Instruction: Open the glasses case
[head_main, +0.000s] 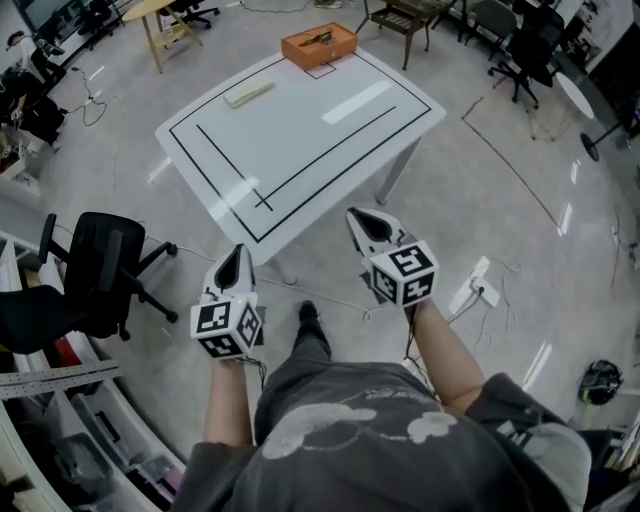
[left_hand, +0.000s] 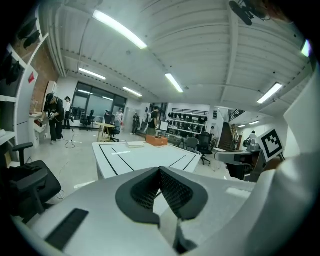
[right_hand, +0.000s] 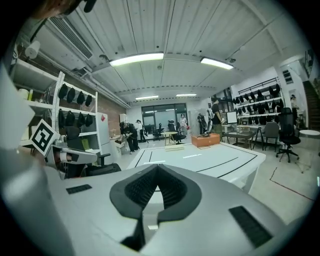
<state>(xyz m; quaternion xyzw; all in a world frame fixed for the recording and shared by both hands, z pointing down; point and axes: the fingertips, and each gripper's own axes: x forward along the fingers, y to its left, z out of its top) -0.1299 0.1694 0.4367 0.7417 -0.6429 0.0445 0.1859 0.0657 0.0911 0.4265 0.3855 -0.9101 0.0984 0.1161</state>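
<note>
A pale, flat oblong case (head_main: 248, 93) lies near the far left edge of the white table (head_main: 300, 150); it also shows as the case (left_hand: 135, 144) and the case (right_hand: 174, 147) in the gripper views. An orange box (head_main: 319, 45) sits at the table's far edge. Both grippers hang over the floor, short of the table's near corner. My left gripper (head_main: 237, 252) is shut with nothing between its pads. My right gripper (head_main: 358, 216) is shut and empty too. Both point toward the table.
A black office chair (head_main: 95, 275) stands close on the left, beside shelves (head_main: 60, 400). A power strip (head_main: 478, 285) and cables lie on the floor to the right. More chairs (head_main: 520, 50) stand beyond the table. People (left_hand: 54, 117) stand far off.
</note>
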